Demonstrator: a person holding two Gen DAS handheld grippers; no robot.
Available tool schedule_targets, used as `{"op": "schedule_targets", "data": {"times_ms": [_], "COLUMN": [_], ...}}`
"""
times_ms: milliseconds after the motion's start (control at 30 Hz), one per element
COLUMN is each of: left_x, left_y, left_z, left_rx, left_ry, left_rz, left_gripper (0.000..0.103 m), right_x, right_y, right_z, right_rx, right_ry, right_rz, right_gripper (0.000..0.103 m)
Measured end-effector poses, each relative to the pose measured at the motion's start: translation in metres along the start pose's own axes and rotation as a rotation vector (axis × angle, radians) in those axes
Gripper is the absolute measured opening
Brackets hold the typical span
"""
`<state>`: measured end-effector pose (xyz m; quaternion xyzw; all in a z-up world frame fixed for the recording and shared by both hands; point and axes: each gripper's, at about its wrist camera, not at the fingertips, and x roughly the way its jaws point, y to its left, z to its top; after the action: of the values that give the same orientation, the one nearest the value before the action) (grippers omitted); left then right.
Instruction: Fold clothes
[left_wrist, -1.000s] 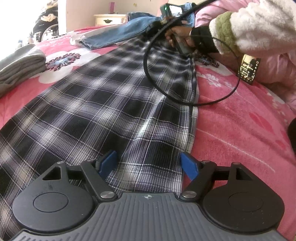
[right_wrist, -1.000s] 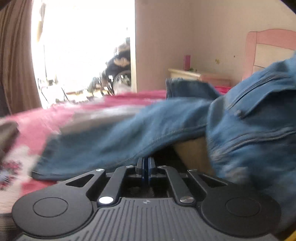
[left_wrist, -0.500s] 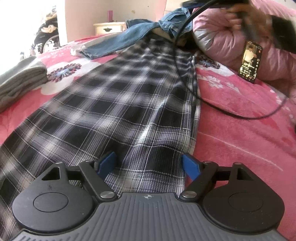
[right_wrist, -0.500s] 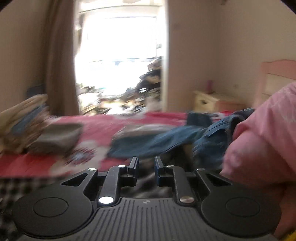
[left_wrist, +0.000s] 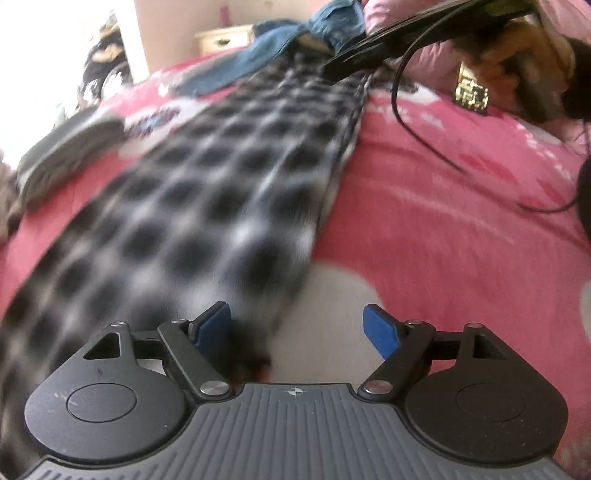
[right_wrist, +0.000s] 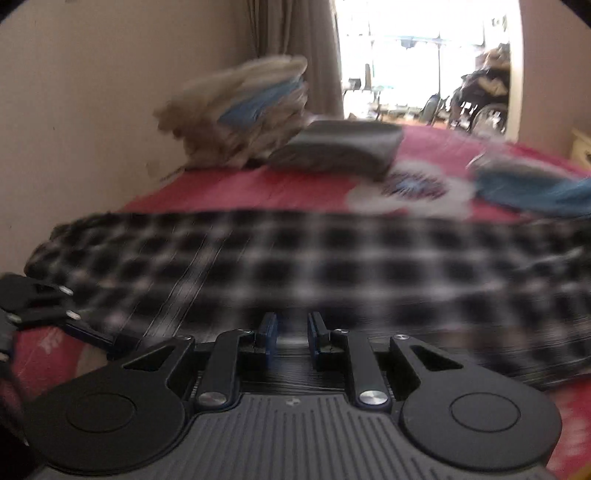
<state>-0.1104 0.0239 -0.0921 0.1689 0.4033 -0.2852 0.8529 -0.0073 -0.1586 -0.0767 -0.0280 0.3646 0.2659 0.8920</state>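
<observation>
A long black-and-white plaid garment (left_wrist: 207, 192) lies flat along the pink bed cover (left_wrist: 443, 221). My left gripper (left_wrist: 295, 328) is open wide at its near end. The garment's right edge runs between the blue pads without touching them, and the right pad hangs over a white flower print. In the right wrist view the plaid garment (right_wrist: 332, 266) stretches across the frame just beyond my right gripper (right_wrist: 291, 332). Its jaws stand a narrow gap apart with nothing between them. One of the left gripper's fingers (right_wrist: 86, 331) shows at the far left, by the garment's corner.
A folded grey garment (right_wrist: 340, 147) and a stack of beige and blue clothes (right_wrist: 243, 118) sit by the wall (right_wrist: 92, 110). A denim garment (left_wrist: 266, 55) lies at the head end. A phone (left_wrist: 472, 92), a black cable (left_wrist: 417, 125) and the person's hand (left_wrist: 517, 44) are at the right.
My right gripper swung away from the denim to face across the plaid garment, and its jaws parted slightly. My left gripper shifted right, so the garment's edge now lies between its pads.
</observation>
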Motion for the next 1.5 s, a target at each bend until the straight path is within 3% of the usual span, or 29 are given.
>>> {"op": "schedule_targets", "data": {"times_ms": [100,233,333,467,667,867,967,1200,1333,1500], "left_x": [-0.019,-0.047,-0.070,-0.104,-0.149,-0.160,-0.159,-0.150,-0.150,-0.148], "left_y": [0.009,0.040,0.070,0.113,0.164,0.181,0.188,0.189,0.182,0.176], "left_z": [-0.015,-0.044,-0.073,-0.116,-0.192,-0.238,-0.251,-0.270,-0.271,-0.274], "left_rx": [-0.088,-0.301,-0.490,-0.805,-1.316,-1.549,-1.618,-1.732,-1.730,-1.753], "left_ry": [0.018,0.025,0.016,-0.047,-0.220,-0.387,-0.442,-0.544,-0.581,-0.605], "left_rz": [0.049,0.123,0.205,0.314,0.396,0.352,0.319,0.270,0.298,0.356], "left_gripper": [0.080,0.080,0.080,0.080,0.080,0.080,0.081,0.081,0.079,0.064], "right_x": [0.023,0.002,-0.015,-0.018,0.014,0.060,0.083,0.149,0.186,0.230], "right_y": [-0.003,-0.002,0.017,0.064,0.151,0.229,0.246,0.251,0.264,0.275], "right_z": [-0.014,-0.013,0.009,0.046,0.074,0.069,0.079,0.126,0.136,0.130], "right_rx": [0.033,-0.014,-0.164,-0.390,-0.591,-0.667,-0.563,-0.046,0.145,0.318], "right_ry": [0.102,0.098,0.057,-0.008,-0.061,-0.044,-0.022,0.079,0.138,0.204], "right_rz": [-0.036,-0.108,-0.093,0.027,0.325,0.488,0.550,0.682,0.706,0.689], "right_gripper": [0.018,0.019,0.021,0.031,0.039,0.043,0.047,0.047,0.045,0.036]}}
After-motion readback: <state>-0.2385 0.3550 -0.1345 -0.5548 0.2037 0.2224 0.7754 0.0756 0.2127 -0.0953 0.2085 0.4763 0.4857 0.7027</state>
